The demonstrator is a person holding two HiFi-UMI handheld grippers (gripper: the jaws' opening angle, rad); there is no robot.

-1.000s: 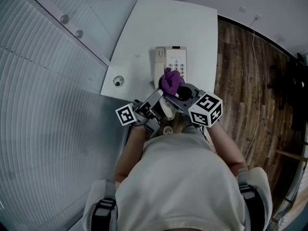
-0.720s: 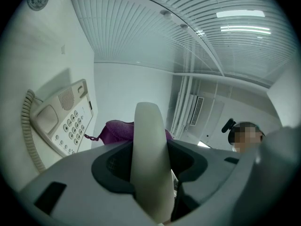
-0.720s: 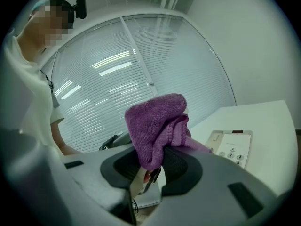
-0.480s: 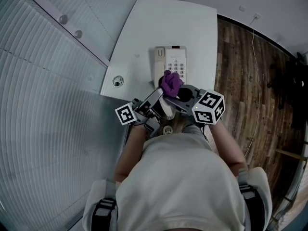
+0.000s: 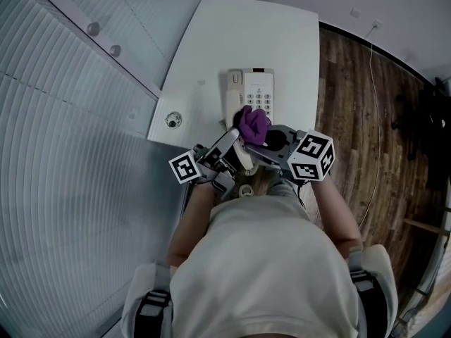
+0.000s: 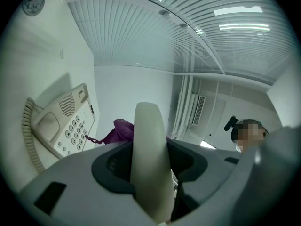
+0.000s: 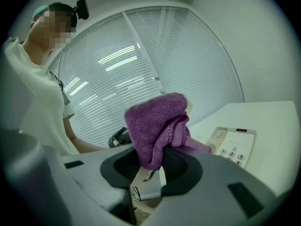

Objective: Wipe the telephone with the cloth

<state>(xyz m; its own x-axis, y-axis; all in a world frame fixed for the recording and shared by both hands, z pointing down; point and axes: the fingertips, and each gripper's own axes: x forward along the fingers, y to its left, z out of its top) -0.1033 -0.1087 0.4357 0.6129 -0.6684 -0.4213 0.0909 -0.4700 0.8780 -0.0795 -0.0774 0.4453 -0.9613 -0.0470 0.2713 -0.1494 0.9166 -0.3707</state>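
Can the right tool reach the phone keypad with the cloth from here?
Probably yes: right tool, shut on the cloth, is at the telephone's near edge; left tool holds the handset aside.

White short-sleeved shirt [image 5: 264,273]; grey left gripper [image 5: 239,150] and right gripper [image 5: 255,134], each with a black-and-white marker cube

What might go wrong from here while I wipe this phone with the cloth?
The left gripper holds the handset off the telephone; tugging its coiled cord might drag the base toward the near edge of the table. The cloth is bunched in the right gripper, so it may slip loose or press keys while wiping.
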